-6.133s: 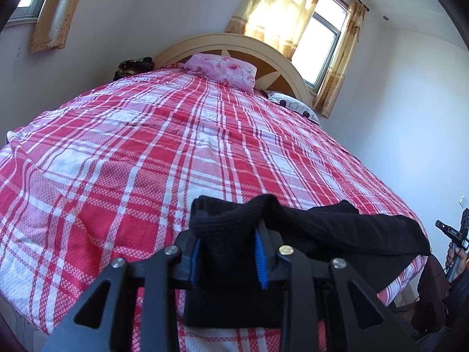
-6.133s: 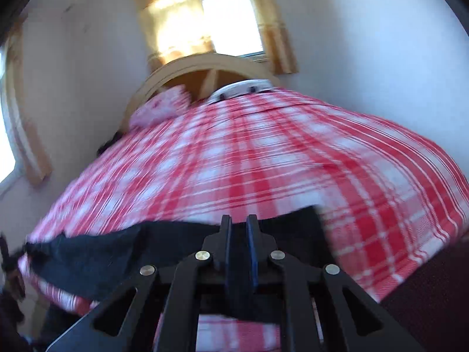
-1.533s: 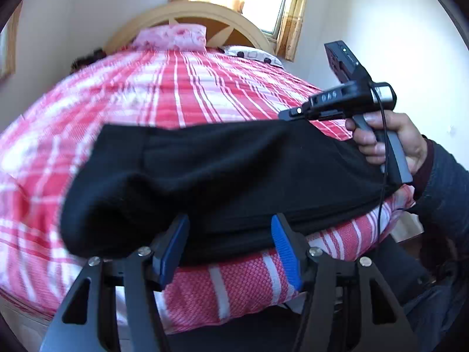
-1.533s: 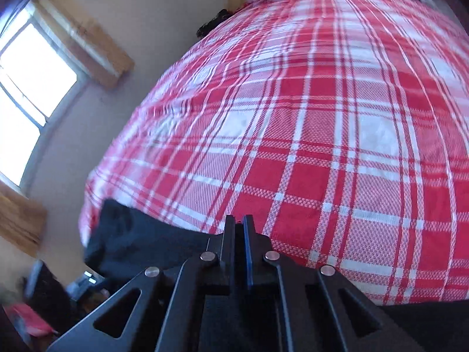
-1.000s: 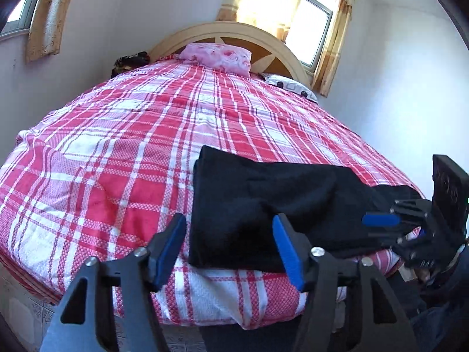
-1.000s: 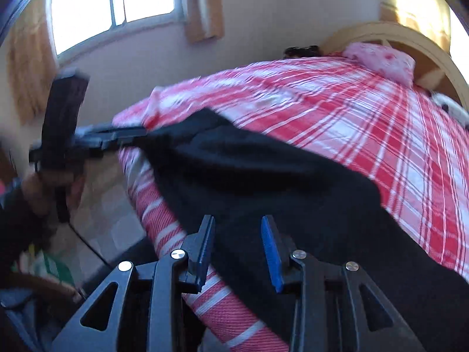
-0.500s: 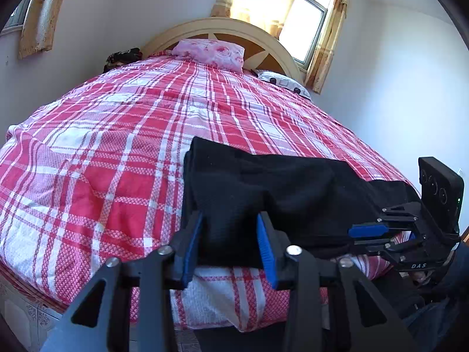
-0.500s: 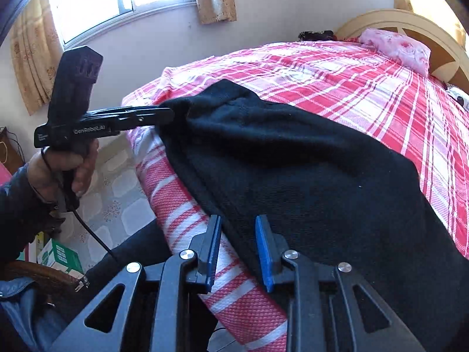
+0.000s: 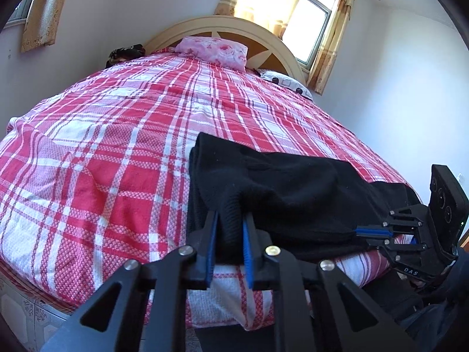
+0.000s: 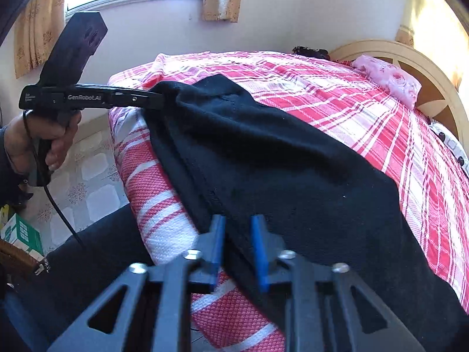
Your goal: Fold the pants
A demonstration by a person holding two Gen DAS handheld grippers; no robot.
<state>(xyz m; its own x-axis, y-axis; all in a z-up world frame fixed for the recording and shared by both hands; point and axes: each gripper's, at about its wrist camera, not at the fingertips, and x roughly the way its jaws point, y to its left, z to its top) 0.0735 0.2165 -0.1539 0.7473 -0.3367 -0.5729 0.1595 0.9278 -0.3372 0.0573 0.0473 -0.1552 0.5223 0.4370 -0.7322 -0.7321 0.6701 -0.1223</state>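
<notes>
My left tongs [image 9: 228,228] have now squeezed shut on a bunched edge of the black pants [image 9: 293,193]; they were wider before. My right tongs [image 10: 238,234] pinch the other end. The pants lie along the bed's [image 9: 117,146] near edge.

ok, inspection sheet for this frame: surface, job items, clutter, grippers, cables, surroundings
Surface: red-and-white plaid bedspread on the bed.
Job's things: black knit pants lying along the near bed edge.
Clutter: pink floral pillow, dark bundle near the headboard.
Grippers: left gripper shut on a bunched fold of the pants; right gripper with the pants' edge between its narrowly parted jaws, contact unclear.
Cables: black cable hanging below the left hand.
Surroundings: curved wooden headboard, curtained windows, tiled floor.
</notes>
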